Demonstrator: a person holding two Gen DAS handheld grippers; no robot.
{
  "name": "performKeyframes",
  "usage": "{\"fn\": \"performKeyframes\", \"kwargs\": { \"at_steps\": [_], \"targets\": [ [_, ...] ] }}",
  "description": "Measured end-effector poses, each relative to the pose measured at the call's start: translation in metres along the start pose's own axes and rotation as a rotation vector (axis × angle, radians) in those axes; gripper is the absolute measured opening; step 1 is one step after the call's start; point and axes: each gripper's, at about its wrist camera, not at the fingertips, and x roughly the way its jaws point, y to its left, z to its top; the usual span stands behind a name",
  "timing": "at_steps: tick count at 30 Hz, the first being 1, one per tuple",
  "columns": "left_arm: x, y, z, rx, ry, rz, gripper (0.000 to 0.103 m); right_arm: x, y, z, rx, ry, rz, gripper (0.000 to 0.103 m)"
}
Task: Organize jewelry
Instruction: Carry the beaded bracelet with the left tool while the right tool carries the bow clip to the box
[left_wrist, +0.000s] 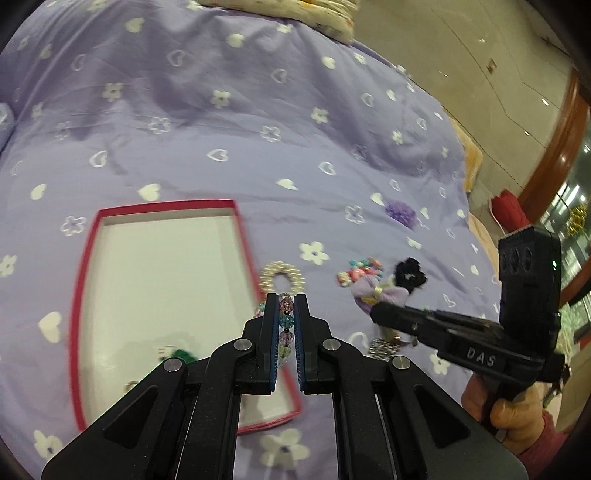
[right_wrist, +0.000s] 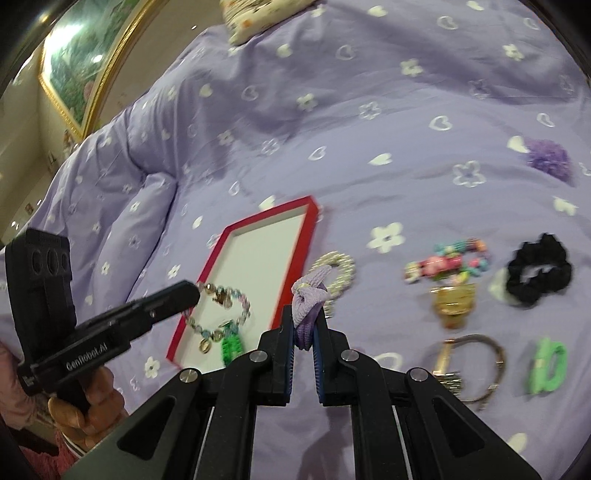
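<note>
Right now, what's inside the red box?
Inside the red box: a green clip on the white lining. The beaded bracelet hangs above it in the left gripper, hiding part of the floor.

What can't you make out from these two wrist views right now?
- Left wrist view: most of the beaded bracelet, covered by the left gripper fingers.
- Left wrist view: items in the red tray near corner, blurred and behind the gripper body.
- Right wrist view: the lavender hair tie, its lower part hidden in the right gripper.
- Right wrist view: gold trinket, motion-blurred.
</note>
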Motion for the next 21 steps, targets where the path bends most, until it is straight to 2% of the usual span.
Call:
{"fn": "performKeyframes", "kwargs": {
  "at_steps": [10, 21],
  "targets": [
    [-0.010, 0.057, -0.009, -0.099, -0.019, 0.088, 0.006, 0.038, 0.044, -0.003, -0.075, 0.061, 0.058, 0.008],
    [0.005, 0.103, -0.009, -0.173, -0.023, 0.146, 0.006, 0.089, 0.067, -0.004, -0.119, 0.140, 0.054, 0.008]
  ]
}}
